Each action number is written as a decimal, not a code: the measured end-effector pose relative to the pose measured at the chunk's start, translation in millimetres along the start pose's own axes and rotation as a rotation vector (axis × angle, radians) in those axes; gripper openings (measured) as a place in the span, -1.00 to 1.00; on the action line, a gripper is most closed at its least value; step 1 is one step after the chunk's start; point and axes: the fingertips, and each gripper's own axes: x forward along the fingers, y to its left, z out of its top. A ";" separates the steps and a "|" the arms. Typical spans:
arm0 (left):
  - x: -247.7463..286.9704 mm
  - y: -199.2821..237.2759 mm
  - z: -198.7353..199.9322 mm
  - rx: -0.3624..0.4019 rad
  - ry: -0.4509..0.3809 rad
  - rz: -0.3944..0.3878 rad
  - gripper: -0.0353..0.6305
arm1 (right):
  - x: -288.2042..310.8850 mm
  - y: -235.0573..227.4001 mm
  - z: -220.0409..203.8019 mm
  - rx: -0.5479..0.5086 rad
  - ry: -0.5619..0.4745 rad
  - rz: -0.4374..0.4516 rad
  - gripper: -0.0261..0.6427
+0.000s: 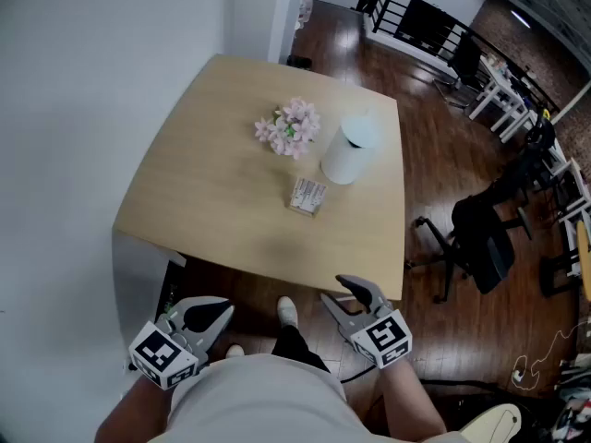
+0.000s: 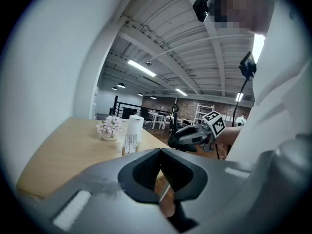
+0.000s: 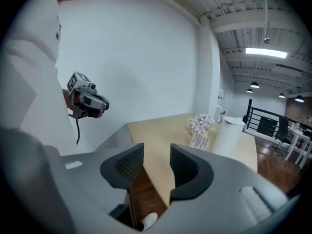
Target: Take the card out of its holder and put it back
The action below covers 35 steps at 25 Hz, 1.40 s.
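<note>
A card stands upright in its small holder [image 1: 307,196] near the middle of the light wooden table [image 1: 212,192]; it also shows as the card holder [image 2: 129,143] and the card holder [image 3: 199,140]. Both grippers hang below the table's near edge, close to the person's body and well short of the card. My left gripper [image 1: 220,313] [image 2: 160,150] is shut, pads meeting at the tips with nothing between them. My right gripper [image 1: 343,295] [image 3: 157,162] is open with an empty gap between its pads.
Pink flowers [image 1: 291,127] and a white cylinder [image 1: 349,150] stand just behind the card holder. A white wall runs along the left. A black office chair [image 1: 480,238] sits on the wood floor to the right. The person's shoe [image 1: 288,310] shows under the table's edge.
</note>
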 end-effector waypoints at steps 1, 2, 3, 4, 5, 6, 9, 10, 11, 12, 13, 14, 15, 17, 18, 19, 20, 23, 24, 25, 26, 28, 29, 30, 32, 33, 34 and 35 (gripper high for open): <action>10.7 7.6 10.3 0.002 -0.008 0.026 -0.89 | 9.0 -22.6 4.9 -0.019 -0.003 0.007 -0.41; 21.4 15.0 20.2 0.004 -0.017 0.050 -0.89 | 18.2 -44.9 9.2 -0.038 -0.005 0.014 -0.41; 31.8 21.5 29.3 0.004 -0.026 0.071 -0.89 | 27.5 -66.6 12.5 -0.057 -0.004 0.021 -0.41; 41.7 27.3 37.4 0.004 -0.035 0.089 -0.89 | 37.2 -87.3 14.5 -0.076 -0.002 0.029 -0.41; 50.9 32.3 44.5 0.002 -0.043 0.107 -0.89 | 47.3 -107.0 15.6 -0.095 0.002 0.038 -0.41; 59.4 36.8 50.3 -0.002 -0.050 0.126 -0.89 | 57.9 -125.4 16.3 -0.113 0.005 0.050 -0.41; 80.3 47.8 60.4 -0.026 -0.056 0.192 -0.89 | 92.6 -171.3 12.1 -0.150 0.031 0.102 -0.41; 85.8 51.0 62.2 -0.035 -0.055 0.215 -0.89 | 104.8 -184.0 9.0 -0.159 0.042 0.120 -0.41; 90.5 54.2 63.4 -0.043 -0.053 0.237 -0.89 | 117.0 -195.4 5.3 -0.166 0.053 0.136 -0.41; 94.4 57.3 64.1 -0.051 -0.051 0.260 -0.89 | 129.4 -205.7 1.1 -0.170 0.062 0.153 -0.41; 97.5 60.0 64.8 -0.059 -0.049 0.283 -0.89 | 141.5 -214.6 -3.1 -0.171 0.069 0.171 -0.41; 99.6 61.8 65.6 -0.069 -0.048 0.304 -0.89 | 152.8 -221.8 -7.0 -0.168 0.076 0.191 -0.41; 101.0 62.6 66.3 -0.078 -0.046 0.324 -0.89 | 163.1 -227.3 -10.4 -0.163 0.083 0.210 -0.41; 101.8 63.9 67.5 -0.092 -0.039 0.360 -0.89 | 181.6 -233.6 -16.2 -0.147 0.095 0.250 -0.41; 101.5 65.0 67.6 -0.097 -0.035 0.377 -0.89 | 190.1 -234.9 -19.3 -0.138 0.101 0.271 -0.41; 100.8 66.1 67.4 -0.104 -0.031 0.393 -0.89 | 197.9 -235.1 -22.8 -0.130 0.110 0.291 -0.41; 99.8 67.0 67.0 -0.110 -0.027 0.408 -0.88 | 204.8 -234.3 -26.9 -0.124 0.121 0.312 -0.41; 95.4 68.2 65.0 -0.129 -0.013 0.447 -0.89 | 218.4 -229.0 -36.4 -0.105 0.150 0.362 -0.44; 94.2 68.9 64.3 -0.133 -0.010 0.458 -0.89 | 221.0 -227.7 -37.9 -0.100 0.154 0.373 -0.48; 93.5 70.1 63.5 -0.137 -0.008 0.466 -0.89 | 223.2 -227.1 -39.0 -0.096 0.156 0.381 -0.54; 93.0 71.6 62.5 -0.141 -0.006 0.473 -0.89 | 224.7 -227.0 -39.7 -0.090 0.156 0.388 -0.61; 91.3 73.8 61.5 -0.146 -0.005 0.484 -0.89 | 225.8 -226.4 -39.2 -0.076 0.152 0.401 -0.79; 90.2 74.2 61.5 -0.148 -0.005 0.488 -0.89 | 225.2 -225.3 -38.3 -0.071 0.149 0.410 -0.82; 88.9 74.3 61.3 -0.150 -0.005 0.492 -0.89 | 224.3 -223.7 -37.5 -0.067 0.147 0.420 -0.83; 87.0 73.8 60.2 -0.157 -0.007 0.496 -0.89 | 221.7 -220.3 -36.5 -0.064 0.142 0.437 -0.85; 86.5 73.5 59.8 -0.160 -0.008 0.497 -0.89 | 220.5 -219.3 -35.8 -0.063 0.139 0.441 -0.85; 86.1 73.1 59.7 -0.162 -0.009 0.496 -0.89 | 219.3 -218.9 -34.2 -0.060 0.136 0.444 -0.86; 85.9 72.4 59.7 -0.162 -0.008 0.495 -0.89 | 217.9 -218.8 -31.7 -0.056 0.132 0.446 -0.86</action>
